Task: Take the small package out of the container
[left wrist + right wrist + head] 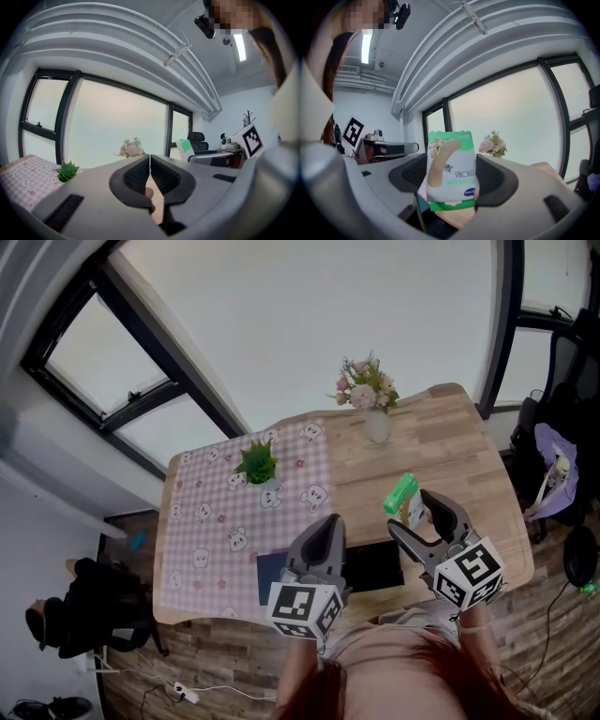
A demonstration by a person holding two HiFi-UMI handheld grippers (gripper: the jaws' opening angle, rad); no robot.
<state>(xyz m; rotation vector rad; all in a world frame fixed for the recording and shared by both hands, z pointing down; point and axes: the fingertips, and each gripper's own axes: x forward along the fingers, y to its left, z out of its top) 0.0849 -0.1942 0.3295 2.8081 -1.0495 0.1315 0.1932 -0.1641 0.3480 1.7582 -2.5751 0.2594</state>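
Note:
My right gripper [452,174] is shut on a small green and white bandage package [451,169], held upright between its pads. In the head view that package [401,493] sticks up from the right gripper [412,514] above the wooden table [450,456]. A dark container [375,566] lies at the table's near edge, between and below both grippers. My left gripper [150,161] is shut with nothing between its pads, and it hovers over the container's left side [326,526]. From the left gripper view the package [186,149] shows to the right.
A pink checked cloth [216,512] covers the table's left half, with a small green plant [257,463] on it. A vase of flowers [375,418] stands at the far middle. An office chair with bags [553,474] is to the right, and large windows lie beyond.

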